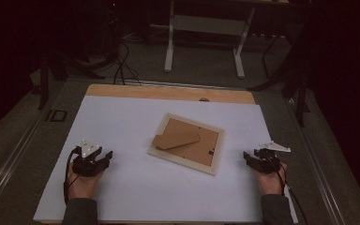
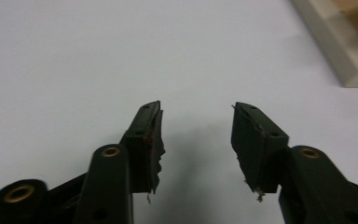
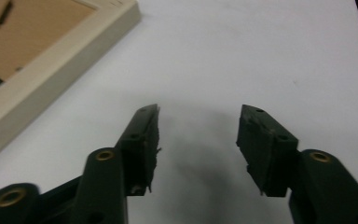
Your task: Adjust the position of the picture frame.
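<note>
The pale, smooth-painted wooden picture frame (image 1: 186, 143) lies back up, showing a matt brown fibreboard backing (image 1: 198, 140) with a matt cardboard-like stand flap (image 1: 176, 139) on it. Under it a matt white paper sheet (image 1: 136, 187) covers the light wooden table (image 1: 168, 92), whose smooth bare edge shows at the far side. The left claw (image 2: 196, 126) and right claw (image 3: 198, 126) are matt black plastic with brass-coloured rivets, their dark rubbery pads (image 2: 154, 140) frayed and rough at the edges.

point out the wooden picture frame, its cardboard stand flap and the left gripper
pale wooden picture frame lying face down (image 1: 165, 156): high view, on its near-left rail
brown cardboard stand flap (image 1: 176, 139): high view, flap's middle
left gripper (image 2: 196, 122): left gripper view, midway between its open fingertips
</note>
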The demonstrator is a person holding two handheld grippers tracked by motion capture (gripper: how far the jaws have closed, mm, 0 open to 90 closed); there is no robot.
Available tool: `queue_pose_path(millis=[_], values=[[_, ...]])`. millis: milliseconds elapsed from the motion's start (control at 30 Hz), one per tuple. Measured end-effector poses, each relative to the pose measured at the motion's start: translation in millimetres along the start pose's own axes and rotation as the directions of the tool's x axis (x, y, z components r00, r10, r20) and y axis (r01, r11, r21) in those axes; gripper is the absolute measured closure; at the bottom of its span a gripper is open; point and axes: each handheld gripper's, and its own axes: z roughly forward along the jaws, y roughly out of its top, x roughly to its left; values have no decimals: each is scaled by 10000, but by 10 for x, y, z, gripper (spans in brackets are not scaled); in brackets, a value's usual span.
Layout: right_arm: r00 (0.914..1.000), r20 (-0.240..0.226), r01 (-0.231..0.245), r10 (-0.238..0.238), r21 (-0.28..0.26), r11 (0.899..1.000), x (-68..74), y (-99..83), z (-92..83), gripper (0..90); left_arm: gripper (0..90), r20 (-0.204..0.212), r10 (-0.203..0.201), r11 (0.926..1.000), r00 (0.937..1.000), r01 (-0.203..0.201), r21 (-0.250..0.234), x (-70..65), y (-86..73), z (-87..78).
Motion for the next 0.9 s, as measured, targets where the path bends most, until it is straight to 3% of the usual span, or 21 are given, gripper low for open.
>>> queue_pose_path(millis=[67,133,167,267,367,433,633,700,800,900], values=[[9999,-85,68,-67,45,10000,10,2,9,508,550,51,278,9995,9996,-279,130,-12,1,-8],[9997,-160,165,-165,43,9999,24,-1,20,519,551,117,238,9997,9996,-239,100,-7,-3,-14],[9995,-229,233,-231,66,9997,34,0,27,524,551,429,104,9999,9990,-105,28,-3,-15,-39],[9965,-510,661,-656,87,9978,120,40,65,529,545,539,30,9999,9985,-23,-133,-18,-2,-66],[9947,-663,797,-792,48,9968,151,70,65,532,539,887,-264,9995,9957,280,-166,-14,15,-73],[9940,-722,822,-817,39,9966,160,75,63,532,537,905,-244,9995,9956,259,-157,-16,19,-75],[9911,-1037,849,-837,75,9964,167,91,66,536,518,1262,-57,9997,9920,88,-240,-46,88,-85],[9888,-1163,956,-938,93,9954,176,122,62,546,530,1324,303,9989,9907,-254,-387,-72,131,-100],[9862,-1249,1115,-1091,125,9937,195,158,57,551,554,1773,554,9973,9826,-459,-571,-107,190,-124],[9838,-1324,1243,-1211,161,9921,204,202,52,556,576,1947,619,9971,9789,-520,-555,-123,209,-125]])
